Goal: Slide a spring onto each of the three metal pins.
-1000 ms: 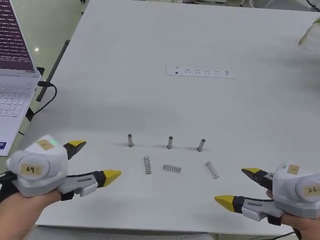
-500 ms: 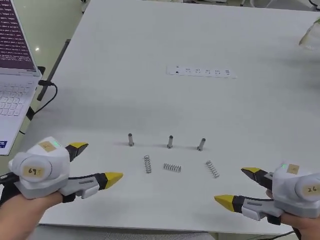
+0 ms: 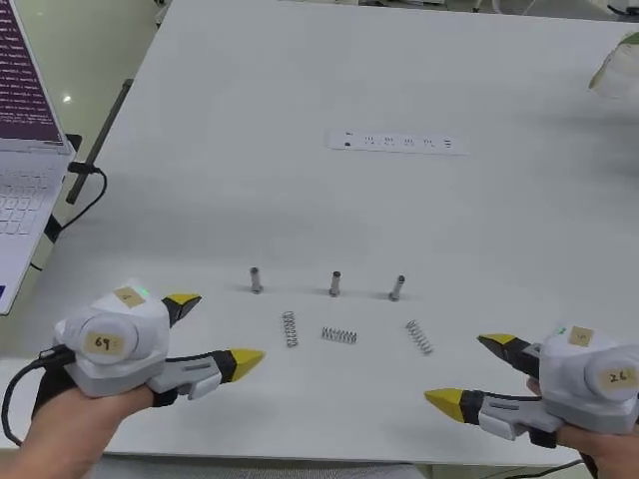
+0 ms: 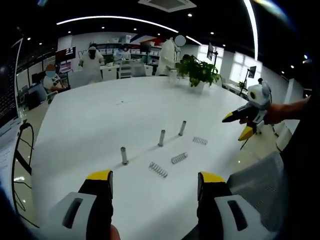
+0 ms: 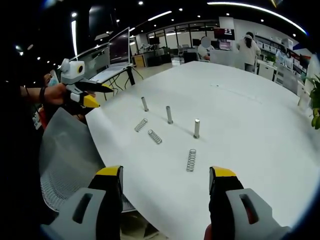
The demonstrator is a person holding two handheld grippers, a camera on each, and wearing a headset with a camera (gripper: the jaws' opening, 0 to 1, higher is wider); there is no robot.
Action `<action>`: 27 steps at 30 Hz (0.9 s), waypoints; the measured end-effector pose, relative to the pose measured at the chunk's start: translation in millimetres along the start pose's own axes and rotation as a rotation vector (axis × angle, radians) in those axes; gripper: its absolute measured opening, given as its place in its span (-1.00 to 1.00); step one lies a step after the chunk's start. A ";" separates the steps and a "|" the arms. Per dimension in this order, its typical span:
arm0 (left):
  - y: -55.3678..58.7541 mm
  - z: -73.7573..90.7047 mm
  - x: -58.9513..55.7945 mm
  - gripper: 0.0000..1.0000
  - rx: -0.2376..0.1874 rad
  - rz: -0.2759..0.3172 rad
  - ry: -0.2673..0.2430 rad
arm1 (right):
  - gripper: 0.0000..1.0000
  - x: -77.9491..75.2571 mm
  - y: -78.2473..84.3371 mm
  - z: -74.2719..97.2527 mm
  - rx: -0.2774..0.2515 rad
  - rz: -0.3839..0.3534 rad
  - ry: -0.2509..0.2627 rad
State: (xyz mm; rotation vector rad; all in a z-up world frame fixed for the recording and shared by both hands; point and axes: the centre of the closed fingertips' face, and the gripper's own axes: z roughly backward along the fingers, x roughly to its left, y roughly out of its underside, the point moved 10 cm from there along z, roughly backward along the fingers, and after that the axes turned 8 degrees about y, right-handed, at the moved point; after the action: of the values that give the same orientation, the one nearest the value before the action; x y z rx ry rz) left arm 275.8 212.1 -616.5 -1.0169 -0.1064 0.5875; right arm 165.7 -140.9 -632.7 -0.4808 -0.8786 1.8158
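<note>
Neatly upright in a row on the table (image 3: 499,230), three pins (image 3: 334,283) stand with three springs (image 3: 338,335) lying flat just before them: the left one pointing at the row, the middle parallel to it, the right slanted. Head view adds a power strip (image 3: 397,142) beyond the pins; left gripper view, a plant (image 4: 199,71). Left gripper (image 3: 222,327) and right gripper (image 3: 461,369) hover wide open, holding nothing, flanking the springs.

Right hand-held gripper (image 5: 166,172) jaws apart, three upright pins (image 5: 169,114), three springs (image 5: 154,136) lying beside them
</note>
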 end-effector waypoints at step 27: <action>22.2 -66.4 -4.1 0.11 0.067 0.065 0.034 | 0.36 -0.8 0.3 3.5 0.006 0.001 0.001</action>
State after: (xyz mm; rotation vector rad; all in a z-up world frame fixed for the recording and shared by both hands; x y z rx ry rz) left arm 286.4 167.5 -669.5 -0.9678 -0.0235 0.6287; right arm 163.5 -142.9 -630.7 -0.4788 -0.8725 1.8187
